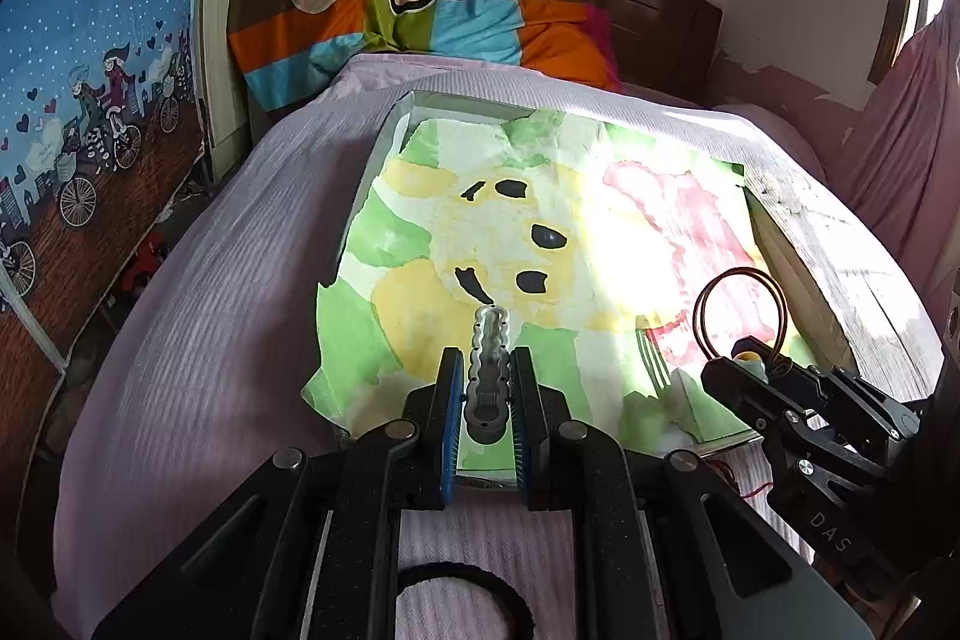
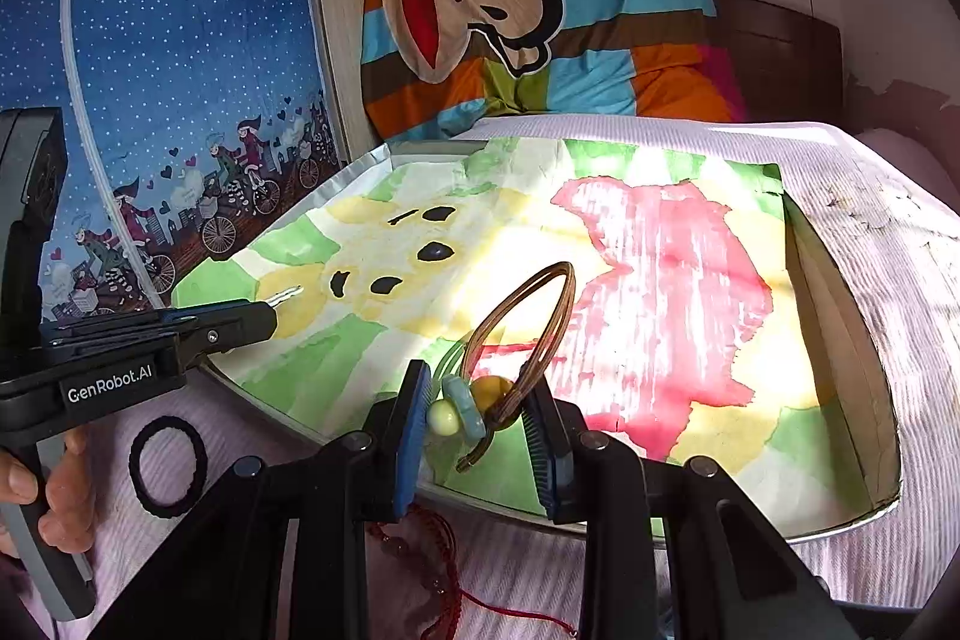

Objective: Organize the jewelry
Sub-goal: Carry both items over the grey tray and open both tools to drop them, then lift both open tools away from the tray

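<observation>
Your left gripper (image 1: 487, 421) has its blue-padded jaws closed onto the dark base of a pale, wavy-edged hair clip (image 1: 491, 349), which sticks straight out ahead between the fingers and over the near edge of the shallow tray (image 1: 384, 142). The tray sits on the pink ribbed bedspread (image 1: 210, 310) and is lined with a painted sheet (image 1: 420, 232) in green, yellow and pink. Your right gripper (image 2: 480, 436) is narrowed around a brown cord bracelet (image 2: 528, 322), pinching it at its cluster of beads, a pale green one, a blue ring and a yellow one; the cord loops stand up and forward above the pink patch of the painted sheet, just inside the tray's near rim. In the right wrist view the left gripper reaches in from the left side with the tip of the clip over the yellow part of the sheet. A black hair tie (image 2: 168, 466) lies on the bedspread outside the tray, near your left hand (image 2: 57, 496). A red beaded string (image 2: 432, 562) lies on the bedspread under the right gripper, also outside the tray.
</observation>
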Tool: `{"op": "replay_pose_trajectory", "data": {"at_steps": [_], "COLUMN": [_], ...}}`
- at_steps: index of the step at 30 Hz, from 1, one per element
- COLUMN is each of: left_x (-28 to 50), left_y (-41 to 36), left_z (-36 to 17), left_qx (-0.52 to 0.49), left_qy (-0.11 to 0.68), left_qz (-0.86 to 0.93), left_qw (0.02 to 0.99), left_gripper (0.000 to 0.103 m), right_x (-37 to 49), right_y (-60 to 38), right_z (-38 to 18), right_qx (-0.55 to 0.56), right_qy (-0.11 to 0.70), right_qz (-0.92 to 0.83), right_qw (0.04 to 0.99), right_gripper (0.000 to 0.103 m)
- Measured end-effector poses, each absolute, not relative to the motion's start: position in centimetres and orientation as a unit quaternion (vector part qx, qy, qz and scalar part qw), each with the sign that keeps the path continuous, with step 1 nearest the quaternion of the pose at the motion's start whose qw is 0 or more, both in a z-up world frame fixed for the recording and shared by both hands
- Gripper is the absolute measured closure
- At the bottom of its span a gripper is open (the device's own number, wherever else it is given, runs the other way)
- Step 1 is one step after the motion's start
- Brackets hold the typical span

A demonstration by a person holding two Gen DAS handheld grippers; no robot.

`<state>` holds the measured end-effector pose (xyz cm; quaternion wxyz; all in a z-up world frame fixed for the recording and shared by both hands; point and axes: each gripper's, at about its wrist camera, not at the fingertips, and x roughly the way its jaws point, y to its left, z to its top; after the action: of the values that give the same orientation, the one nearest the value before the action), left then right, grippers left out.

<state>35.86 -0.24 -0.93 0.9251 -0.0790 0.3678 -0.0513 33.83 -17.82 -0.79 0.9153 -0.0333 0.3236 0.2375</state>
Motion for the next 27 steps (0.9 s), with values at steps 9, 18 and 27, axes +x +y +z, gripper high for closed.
{"op": "replay_pose_trajectory", "data": {"at_steps": [9,18,27], "left_x": [35.4,31.3,24.8], "left_y": [0.9,1.3,1.8], "left_z": [-0.6,2.3,5.4], "left_qx": [-0.115,-0.115,-0.126], "left_qy": [0.363,0.312,0.225], "left_qz": [-0.062,-0.049,-0.054], "left_qw": [0.922,0.942,0.965], "left_gripper": [0.086,0.047,0.011], "right_x": [33.5,30.3,24.7], "right_y": [-18.8,-20.2,-22.3], "right_z": [-0.6,2.0,4.5], "right_qx": [-0.012,0.005,0.02], "right_qy": [0.313,0.253,0.173], "right_qz": [0.246,0.232,0.206], "right_qw": [0.917,0.939,0.963], "right_gripper": [0.059,0.027,0.0]}}
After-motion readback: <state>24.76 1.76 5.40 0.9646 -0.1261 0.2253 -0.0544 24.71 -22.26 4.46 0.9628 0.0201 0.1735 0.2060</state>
